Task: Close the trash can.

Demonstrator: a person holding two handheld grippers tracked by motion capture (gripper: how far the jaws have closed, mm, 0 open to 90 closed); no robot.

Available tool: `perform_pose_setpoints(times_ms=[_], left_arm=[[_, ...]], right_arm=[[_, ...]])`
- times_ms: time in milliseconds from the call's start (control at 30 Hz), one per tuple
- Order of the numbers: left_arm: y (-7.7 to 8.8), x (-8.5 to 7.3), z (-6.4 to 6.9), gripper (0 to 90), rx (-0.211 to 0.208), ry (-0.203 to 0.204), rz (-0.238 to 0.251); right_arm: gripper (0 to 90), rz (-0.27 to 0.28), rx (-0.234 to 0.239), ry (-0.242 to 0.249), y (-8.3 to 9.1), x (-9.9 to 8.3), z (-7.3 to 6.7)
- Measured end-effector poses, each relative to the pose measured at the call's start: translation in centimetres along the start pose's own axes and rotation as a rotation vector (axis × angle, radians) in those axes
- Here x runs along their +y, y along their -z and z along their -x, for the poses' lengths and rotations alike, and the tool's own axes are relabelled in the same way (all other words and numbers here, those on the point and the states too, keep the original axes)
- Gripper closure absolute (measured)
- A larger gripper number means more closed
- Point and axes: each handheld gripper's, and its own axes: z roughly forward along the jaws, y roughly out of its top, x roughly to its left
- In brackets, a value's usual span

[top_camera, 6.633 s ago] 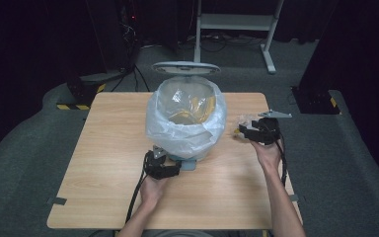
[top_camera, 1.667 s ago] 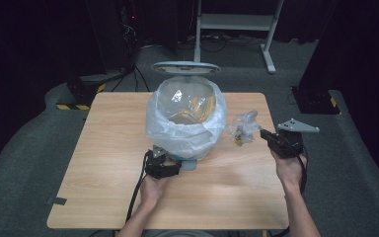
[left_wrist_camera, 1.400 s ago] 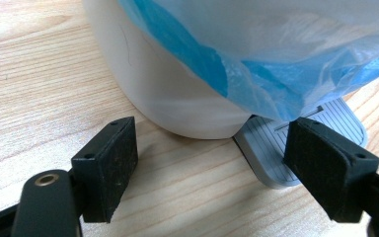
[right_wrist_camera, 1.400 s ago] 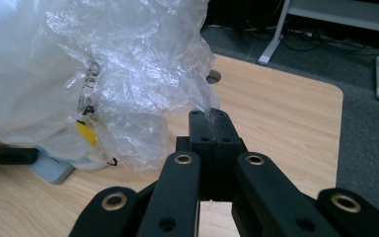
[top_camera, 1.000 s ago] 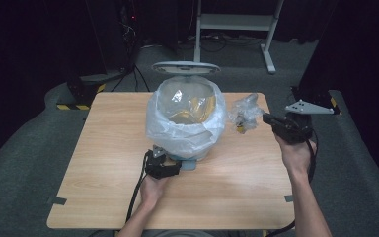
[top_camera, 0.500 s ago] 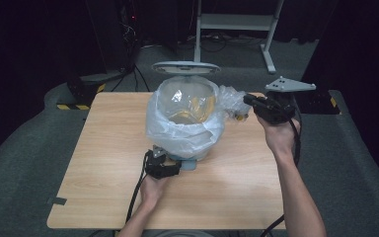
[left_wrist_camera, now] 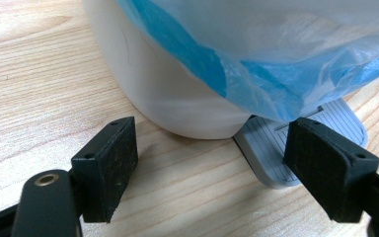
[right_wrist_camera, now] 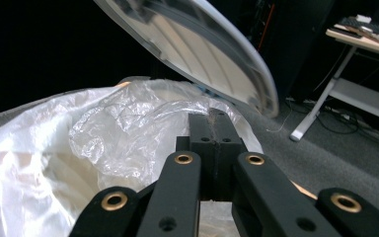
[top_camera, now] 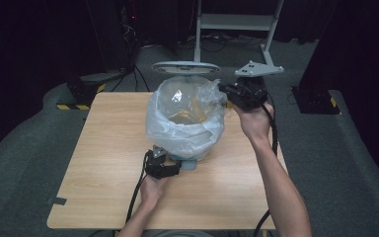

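Observation:
A white pedal bin point(top_camera: 185, 123) lined with a pale plastic bag point(right_wrist_camera: 24, 177) stands mid-table, its lid point(top_camera: 185, 67) raised. My right gripper point(top_camera: 223, 89) hangs at the bin's right rim, shut on a crumpled piece of clear plastic point(right_wrist_camera: 123, 138) that droops over the bin's mouth. In the right gripper view the shut right gripper point(right_wrist_camera: 216, 126) points under the lid point(right_wrist_camera: 202, 54). My left gripper point(left_wrist_camera: 217, 170) lies low on the table, open, facing the bin's base point(left_wrist_camera: 177, 103) and its grey pedal point(left_wrist_camera: 303, 143). From above, the left gripper point(top_camera: 171, 162) sits at the bin's front.
The wooden table point(top_camera: 103, 163) has bare room left and right of the bin. Dark grey floor surrounds it, with a white desk frame point(top_camera: 237, 22) behind and black stands at the back left.
The right gripper has carried the clear plastic up and leftward, from beside the bin to its right rim. The left gripper has stayed put.

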Motion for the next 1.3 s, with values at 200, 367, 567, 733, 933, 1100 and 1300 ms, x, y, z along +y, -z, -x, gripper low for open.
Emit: perform_pose_setpoints(times_ms=[200,367,567,733,933,1100,1300], left_arm=[[0.0,0.0,0.0,20.7,0.0,0.006,-0.001],[0.0,0.0,0.0,20.7,0.0,0.003,-0.001],[0.0,0.0,0.0,20.8,0.0,0.004,-0.001],[0.0,0.0,0.0,20.9,-0.003,0.005,-0.001],[0.0,0.0,-0.1,20.9,-0.004,0.007,-0.002],[0.0,0.0,-0.1,20.9,-0.005,0.008,-0.001],[0.0,0.0,-0.1,20.9,-0.005,0.011,0.0]], right_arm=[[90.0,0.013,0.006,0.025,-1.9,0.9,-1.6],[90.0,0.015,0.011,0.044,-3.3,1.4,-2.6],[90.0,-0.055,-0.013,0.112,-5.5,1.3,-3.8],[90.0,-0.152,-0.044,0.16,-7.1,0.6,-4.0],[90.0,-0.239,-0.029,0.147,-8.3,-0.1,-3.5],[71.4,-0.324,0.003,0.088,-9.1,-0.8,-2.6],[61.2,-0.281,0.015,0.055,-7.8,-0.7,-2.3]])
